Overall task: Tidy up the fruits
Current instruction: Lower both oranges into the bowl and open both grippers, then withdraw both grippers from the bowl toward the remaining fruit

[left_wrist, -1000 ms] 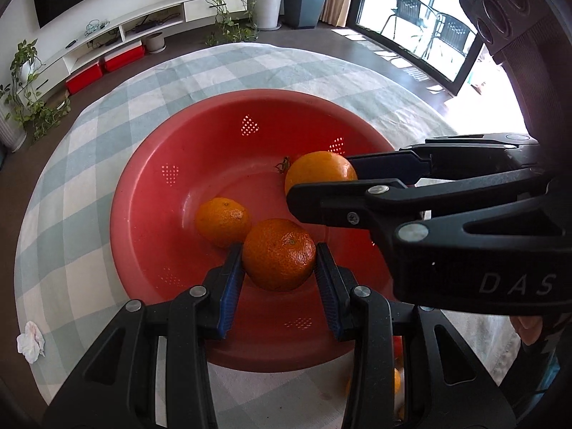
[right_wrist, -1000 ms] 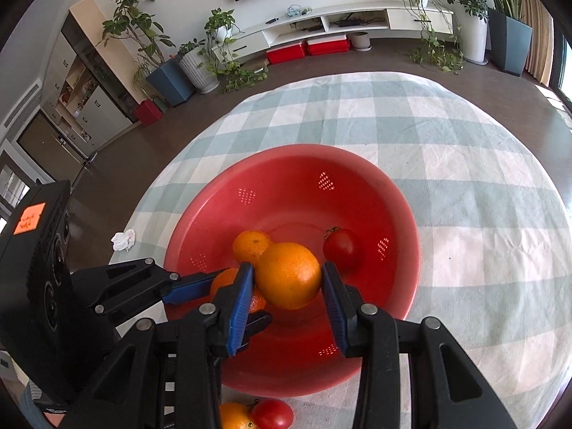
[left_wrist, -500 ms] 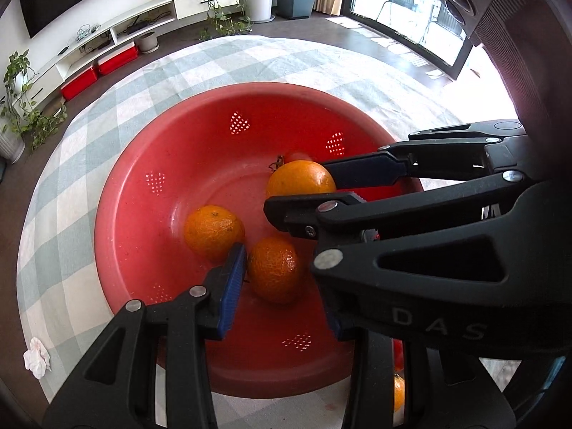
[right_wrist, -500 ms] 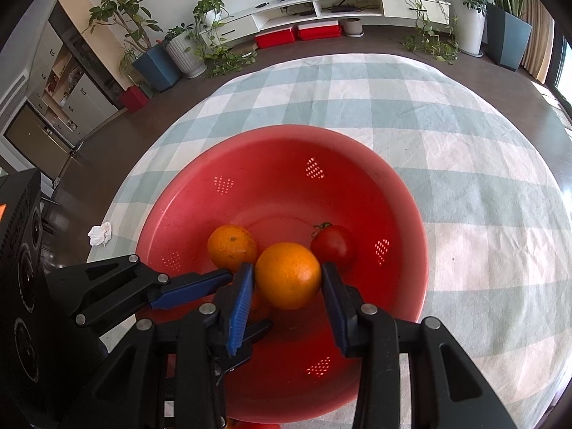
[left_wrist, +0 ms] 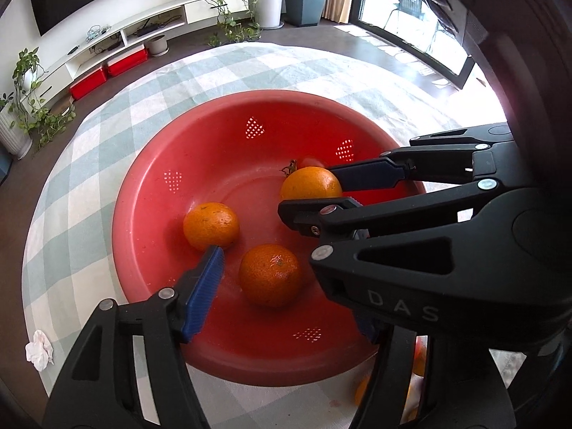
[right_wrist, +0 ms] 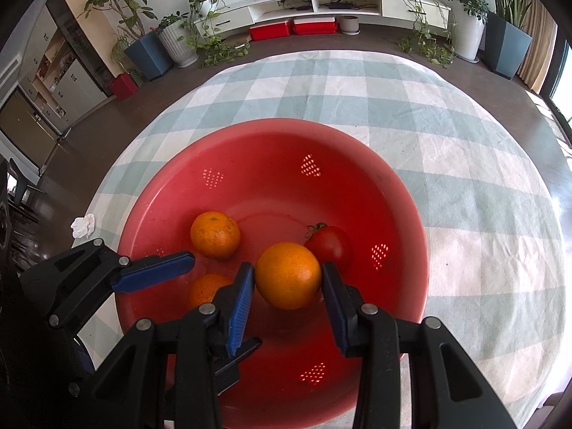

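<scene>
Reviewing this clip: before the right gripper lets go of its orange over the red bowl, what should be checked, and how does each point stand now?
1. Left gripper released: ok. Its jaws have just been opening; the mandarin sits between them on the bowl floor, untouched by the visible blue pad.
2. Right gripper grip: ok. Both pads press the large orange.
3. Orange over the red bowl: ok, well inside the rim.
4. Landing spot: not ok. The tomato lies right behind it and the second mandarin is nearby.
5. Height above the bowl floor: cannot tell.
6. The two grippers apart: cannot tell; they overlap in both views.
</scene>
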`<state>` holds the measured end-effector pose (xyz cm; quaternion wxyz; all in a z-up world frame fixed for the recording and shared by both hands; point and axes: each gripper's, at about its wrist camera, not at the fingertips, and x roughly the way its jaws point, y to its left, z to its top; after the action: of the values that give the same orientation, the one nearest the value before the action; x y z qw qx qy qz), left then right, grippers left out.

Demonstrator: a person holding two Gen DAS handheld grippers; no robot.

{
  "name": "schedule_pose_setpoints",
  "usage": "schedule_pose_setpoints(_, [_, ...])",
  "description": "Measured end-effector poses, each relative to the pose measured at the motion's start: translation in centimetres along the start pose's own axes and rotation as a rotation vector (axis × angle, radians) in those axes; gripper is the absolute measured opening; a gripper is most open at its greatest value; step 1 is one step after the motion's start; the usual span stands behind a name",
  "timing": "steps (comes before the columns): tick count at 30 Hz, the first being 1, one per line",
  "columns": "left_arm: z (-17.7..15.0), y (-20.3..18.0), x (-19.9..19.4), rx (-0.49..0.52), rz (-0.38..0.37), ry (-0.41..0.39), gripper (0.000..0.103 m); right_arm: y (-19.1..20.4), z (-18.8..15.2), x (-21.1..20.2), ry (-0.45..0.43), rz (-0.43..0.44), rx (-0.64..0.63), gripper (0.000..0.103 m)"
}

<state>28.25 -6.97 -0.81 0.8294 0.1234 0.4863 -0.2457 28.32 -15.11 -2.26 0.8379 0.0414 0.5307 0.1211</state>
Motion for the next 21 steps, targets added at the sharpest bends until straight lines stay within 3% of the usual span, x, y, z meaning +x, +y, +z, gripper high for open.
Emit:
schedule_pose_setpoints(4, [-0.5,-0.1,-1.3,-0.007,0.007,-0.03,0.076,0.0,0.0,-0.1,0.001,0.0,0.003,0.042])
schedule_pose_setpoints(6, [-0.9,0.0,-2.3,-0.015,0.006,-0.049,0.077,-0.1,-0.1,-0.1,0.0,-0.001,0.008,0.042])
schedule_pose_setpoints(7, [-1.1,0.0,-2.8,-0.023,0.005,-0.062,0.078,-0.1,-0.2,-0.3,-0.002,0.001,0.012,0.045])
schedule_pose_setpoints(9, [-1.7,0.2,-4.1,-0.041,0.007,-0.091,0.085,-0.1,-0.3,-0.7,-0.023,0.022,0.024,0.061])
schedule_pose_setpoints(10, [-2.1,0.2,-4.8,-0.05,0.01,-0.109,0.089,-0.1,-0.3,-1.0,-0.034,0.024,0.028,0.063])
schedule_pose_setpoints(13, [-3.6,0.5,-7.2,-0.086,0.013,-0.161,0.09,0.1,-0.5,-1.8,-0.049,0.021,0.036,0.065])
schedule_pose_setpoints(19, [-8.5,1.5,-12.0,-0.178,0.0,-0.263,0.102,-0.3,-2.2,-6.6,-0.166,0.101,0.068,0.067])
schedule_pose_setpoints(21, [-10.4,1.6,-13.2,-0.217,-0.011,-0.293,0.103,-0.3,-3.6,-8.9,-0.227,0.145,0.064,0.075])
